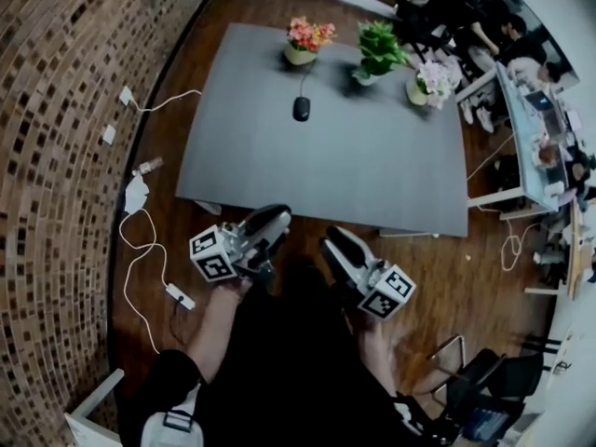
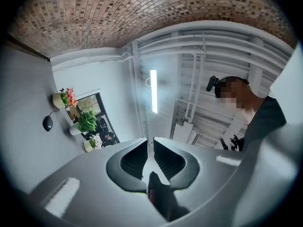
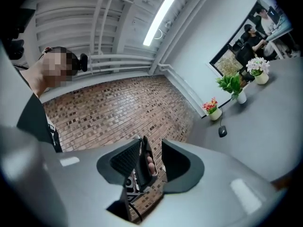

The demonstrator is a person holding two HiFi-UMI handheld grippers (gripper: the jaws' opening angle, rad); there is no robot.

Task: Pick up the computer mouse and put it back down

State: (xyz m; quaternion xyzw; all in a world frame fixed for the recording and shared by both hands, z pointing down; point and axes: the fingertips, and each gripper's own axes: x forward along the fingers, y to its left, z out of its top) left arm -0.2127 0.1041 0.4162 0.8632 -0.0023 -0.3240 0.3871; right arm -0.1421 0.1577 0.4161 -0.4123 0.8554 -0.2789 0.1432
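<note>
While the computer mouse (image 1: 301,108) lies near the grey table's (image 1: 372,175) far edge, just before the pink-flower pot (image 1: 303,45), the head view shows the left gripper (image 1: 270,220) and right gripper (image 1: 337,242) off the table's near edge. The left gripper view shows jaws together, empty. The right gripper view shows jaws apart, gripping nothing, the mouse well beyond on the table.

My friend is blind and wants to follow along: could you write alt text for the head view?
Seen from above, a black computer mouse lies untouched on a grey table near three potted plants. A person holds the left tongs and right tongs, both empty, short of the table's near edge.
</note>
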